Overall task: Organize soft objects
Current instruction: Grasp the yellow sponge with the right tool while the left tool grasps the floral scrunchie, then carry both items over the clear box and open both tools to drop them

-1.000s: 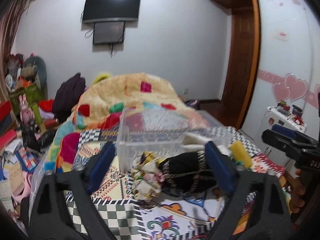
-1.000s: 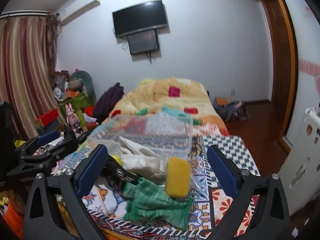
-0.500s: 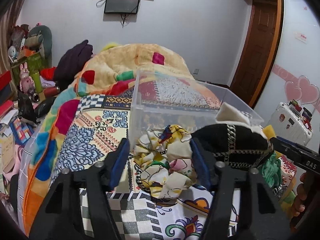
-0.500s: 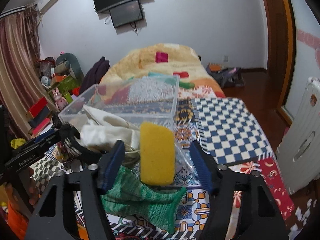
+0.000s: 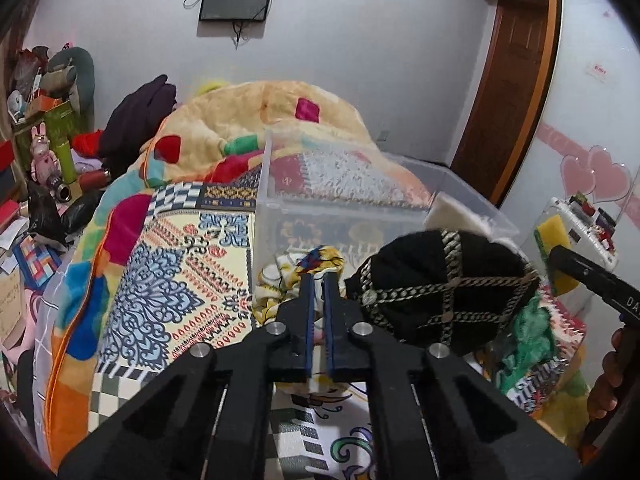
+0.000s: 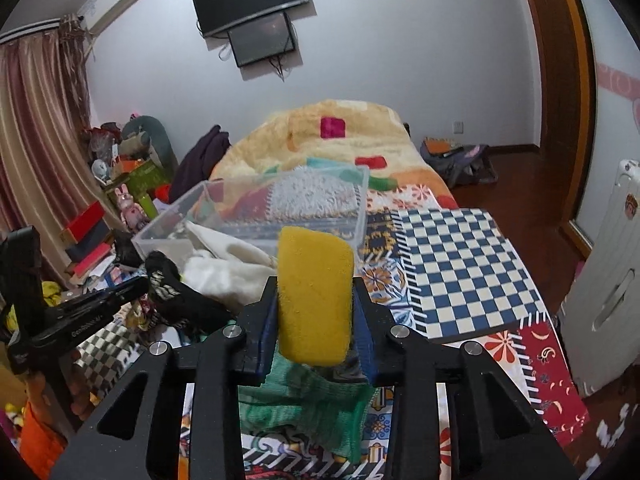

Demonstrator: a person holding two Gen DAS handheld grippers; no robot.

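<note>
My left gripper (image 5: 317, 280) is shut on a floral patterned cloth (image 5: 280, 280) lying in front of a clear plastic bin (image 5: 348, 208). A black hat with braided trim (image 5: 444, 288) sits just right of it. My right gripper (image 6: 316, 308) is shut on a yellow sponge (image 6: 314, 296), held upright above a green knitted cloth (image 6: 304, 404). The sponge also shows in the left wrist view (image 5: 554, 240). A white cloth (image 6: 228, 264) hangs at the bin (image 6: 280, 208).
The bed carries a patterned quilt (image 5: 168, 264) and a heaped yellow blanket (image 5: 260, 120). A blue checked board (image 6: 460, 264) lies right of the bin. Cluttered shelves and toys (image 5: 44, 152) stand to the left. A white suitcase (image 6: 604, 292) stands at the right.
Both grippers moved forward and down and closed: the left onto the floral cloth, the right onto the yellow sponge.
</note>
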